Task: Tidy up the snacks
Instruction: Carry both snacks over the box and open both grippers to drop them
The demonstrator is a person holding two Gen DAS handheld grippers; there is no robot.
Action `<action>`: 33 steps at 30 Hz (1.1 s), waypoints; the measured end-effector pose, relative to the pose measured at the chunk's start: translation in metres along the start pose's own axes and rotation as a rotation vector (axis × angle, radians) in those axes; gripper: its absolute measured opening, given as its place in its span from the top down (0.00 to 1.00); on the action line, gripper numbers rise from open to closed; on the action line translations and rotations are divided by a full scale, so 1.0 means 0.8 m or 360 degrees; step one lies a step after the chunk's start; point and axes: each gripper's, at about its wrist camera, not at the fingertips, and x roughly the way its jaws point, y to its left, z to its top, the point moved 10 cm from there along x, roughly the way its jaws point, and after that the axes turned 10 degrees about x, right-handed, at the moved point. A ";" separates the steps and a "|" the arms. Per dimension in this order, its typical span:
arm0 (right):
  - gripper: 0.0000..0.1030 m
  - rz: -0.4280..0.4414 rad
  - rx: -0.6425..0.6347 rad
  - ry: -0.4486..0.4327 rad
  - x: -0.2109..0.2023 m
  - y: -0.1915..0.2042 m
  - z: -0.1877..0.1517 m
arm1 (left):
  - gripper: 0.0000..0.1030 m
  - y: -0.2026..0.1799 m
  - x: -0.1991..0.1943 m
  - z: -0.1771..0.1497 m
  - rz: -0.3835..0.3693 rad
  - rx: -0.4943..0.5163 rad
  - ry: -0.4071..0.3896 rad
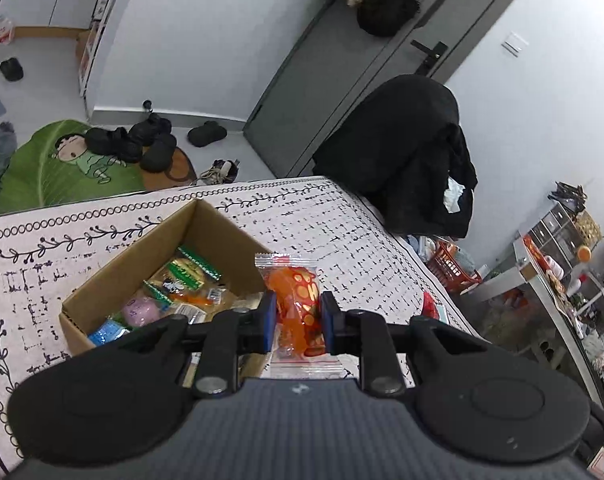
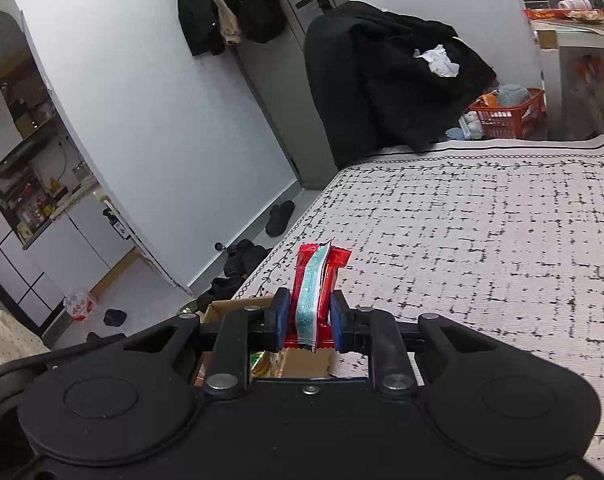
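Orange, glossy plastic wraps the snack packet pinched in the left gripper. Its blue pads press on both sides of the packet's middle. The packet has clear crimped ends and yellow spots, and its long axis runs near to far along the fingers, the far end pointing up and away over the table. It hangs just right of the cardboard box, which is open-topped, brown and matt, and sits on the left part of the tablecloth. Inside the box lie several small wrapped snacks in green, pink and blue film.

The right gripper is clamped on a red foil packet together with a thin pale blue sachet, both flat and held edge-up. Their long axes also run near to far, tips raised toward the far side. They hang above the box's near corner, which shows below the fingers.

The cloth is white, woven, with black dashes and a vine border. Beyond it stands a chair draped in black clothing.
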 end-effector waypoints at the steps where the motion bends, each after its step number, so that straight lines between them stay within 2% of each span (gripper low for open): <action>1: 0.79 0.0005 -0.0004 0.0004 0.004 0.003 -0.001 | 0.78 0.004 0.002 0.000 0.0001 -0.0011 0.0003; 8: 0.79 0.0015 -0.0083 0.0042 0.031 0.029 -0.012 | 0.78 0.035 0.016 0.004 0.0023 -0.0103 0.0023; 15: 0.79 0.0047 -0.0123 0.0088 0.059 0.053 -0.021 | 0.78 0.080 0.041 0.000 0.0074 -0.0245 0.0107; 23: 0.79 0.0085 -0.0148 0.0160 0.097 0.075 -0.039 | 0.78 0.111 0.058 -0.004 0.0170 -0.0307 0.0145; 29: 0.78 0.0115 -0.0168 0.0220 0.115 0.087 -0.045 | 0.78 0.125 0.065 -0.007 0.0196 -0.0359 0.0186; 30: 0.76 0.0115 -0.0178 0.0242 0.117 0.089 -0.047 | 0.78 0.127 0.065 -0.007 0.0202 -0.0361 0.0183; 31: 0.62 0.0113 -0.0172 0.0253 0.118 0.090 -0.048 | 0.75 0.127 0.063 -0.006 0.0211 -0.0357 0.0171; 32: 0.38 0.0104 -0.0153 0.0250 0.117 0.088 -0.047 | 0.74 0.126 0.061 -0.003 0.0227 -0.0348 0.0158; 33: 0.31 0.0095 -0.0141 0.0222 0.114 0.086 -0.045 | 0.74 0.125 0.057 0.001 0.0246 -0.0333 0.0134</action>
